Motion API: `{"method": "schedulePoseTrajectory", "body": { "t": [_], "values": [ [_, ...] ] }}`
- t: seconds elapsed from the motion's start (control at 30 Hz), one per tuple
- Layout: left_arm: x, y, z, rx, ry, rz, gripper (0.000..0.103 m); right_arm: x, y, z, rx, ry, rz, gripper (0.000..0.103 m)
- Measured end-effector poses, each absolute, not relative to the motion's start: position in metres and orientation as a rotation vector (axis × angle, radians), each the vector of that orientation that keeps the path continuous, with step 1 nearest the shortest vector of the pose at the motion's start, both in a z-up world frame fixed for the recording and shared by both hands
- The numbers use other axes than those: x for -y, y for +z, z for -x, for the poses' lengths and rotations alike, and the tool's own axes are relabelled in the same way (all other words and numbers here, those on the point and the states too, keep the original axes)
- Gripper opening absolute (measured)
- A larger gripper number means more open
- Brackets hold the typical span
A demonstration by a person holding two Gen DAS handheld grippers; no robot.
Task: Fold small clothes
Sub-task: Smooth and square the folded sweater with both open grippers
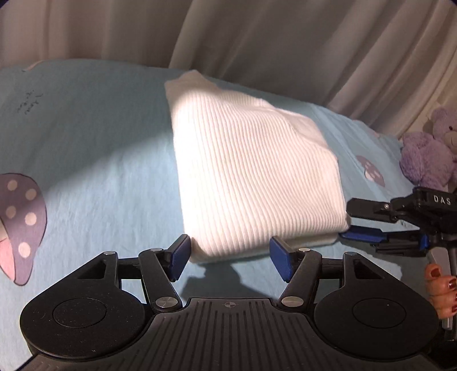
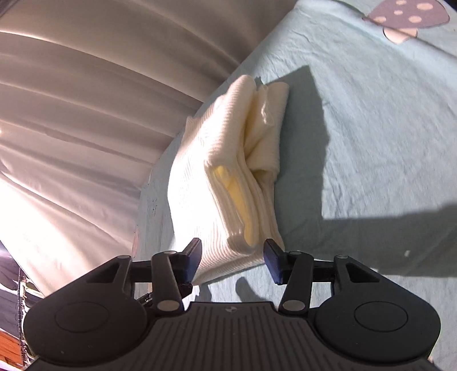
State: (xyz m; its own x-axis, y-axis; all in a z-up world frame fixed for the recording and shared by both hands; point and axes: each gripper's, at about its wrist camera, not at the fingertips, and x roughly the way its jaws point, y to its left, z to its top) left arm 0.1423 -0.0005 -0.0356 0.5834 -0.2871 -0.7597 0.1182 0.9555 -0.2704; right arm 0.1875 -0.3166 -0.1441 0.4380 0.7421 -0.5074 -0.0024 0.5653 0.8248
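Observation:
A white ribbed garment (image 1: 251,177) lies folded into a thick rectangle on the light blue bedsheet (image 1: 100,159). My left gripper (image 1: 230,258) is open, its blue pads straddling the near edge of the garment without pinching it. My right gripper (image 1: 347,224) shows at the garment's right corner in the left wrist view. In the right wrist view my right gripper (image 2: 232,258) is open, with the stacked layers of the garment (image 2: 228,177) between its jaws, fold edges facing the camera.
The sheet has purple mushroom prints (image 1: 20,225) (image 2: 405,14). Beige curtains (image 1: 257,37) hang behind the bed. A purple plush bear (image 1: 428,151) sits at the far right. A hand with red nails (image 1: 440,288) holds the right gripper's handle.

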Motion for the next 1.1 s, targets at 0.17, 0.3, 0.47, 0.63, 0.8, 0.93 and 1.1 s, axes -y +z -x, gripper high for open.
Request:
{"method": "schedulePoseTrajectory", "body": {
  "t": [0.17, 0.3, 0.47, 0.63, 0.8, 0.93, 1.1],
  "values": [
    [0.007, -0.047, -0.139, -0.923, -0.171, 0.158, 0.069, 0.312, -0.142, -0.179, -0.984, 0.554, -0.863, 0.012],
    [0.002, -0.050, -0.147, -0.916, -0.091, 0.182, 0.069, 0.324, -0.153, -0.176, -0.951, 0.639, -1.102, 0.009],
    [-0.019, -0.044, -0.145, -0.959, 0.002, 0.229, 0.070, 0.315, -0.141, -0.170, -0.998, 0.374, -0.610, 0.000],
    [-0.036, -0.023, -0.144, -0.971, 0.051, 0.247, 0.071, 0.326, -0.109, -0.173, -0.886, 0.312, -0.490, 0.004],
    [-0.047, -0.004, -0.166, -0.900, 0.172, 0.270, 0.074, 0.283, -0.078, -0.206, -0.737, 0.394, -0.370, 0.004],
    [-0.038, 0.004, -0.210, -0.770, 0.246, 0.292, 0.079, 0.217, -0.076, -0.246, -0.669, 0.450, -0.259, 0.006],
    [-0.017, -0.006, -0.273, -0.704, 0.263, 0.248, 0.082, 0.182, -0.102, -0.291, -0.621, 0.373, -0.086, 0.006]
  ]
}}
